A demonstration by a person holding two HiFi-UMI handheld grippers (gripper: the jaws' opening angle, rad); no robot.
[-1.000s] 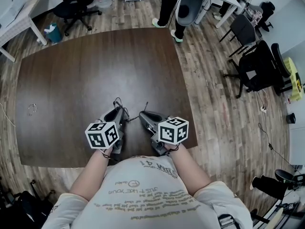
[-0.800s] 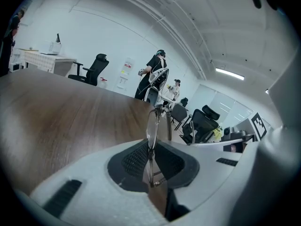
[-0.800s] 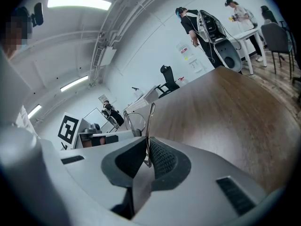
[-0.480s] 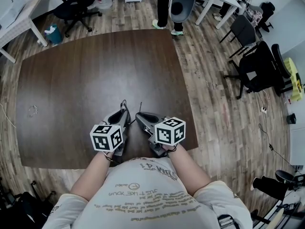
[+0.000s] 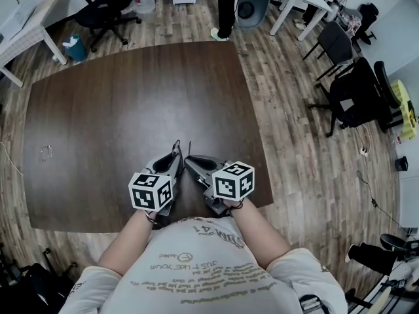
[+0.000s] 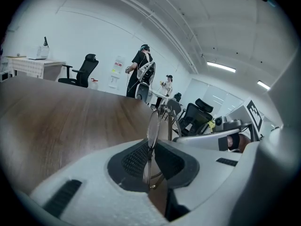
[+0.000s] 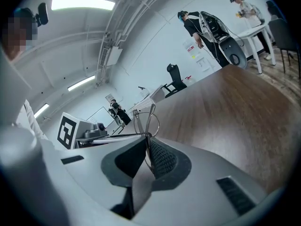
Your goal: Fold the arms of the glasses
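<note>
The thin wire-rimmed glasses [image 5: 181,150] hang just above the dark brown table [image 5: 124,97], near its front right corner, held from both sides. My left gripper [image 5: 172,165] is shut on one round lens rim [image 6: 154,126], which stands edge-on between its black pads [image 6: 136,158]. My right gripper [image 5: 192,164] is shut on the wire frame [image 7: 149,120] at the other side, and the second rim shows above its pads [image 7: 162,158]. The two grippers' tips nearly meet. How the arms of the glasses stand is too fine to tell.
A small pale loop of wire [image 5: 44,152] lies near the table's left edge. The table's front edge runs just under my hands. A person [image 5: 226,5] stands beyond the far edge. Black office chairs [image 5: 357,90] stand on the wooden floor to the right.
Both grippers have drawn closer together, the left one shifting right, and the glasses between them look narrower. The person at the back has stepped further away.
</note>
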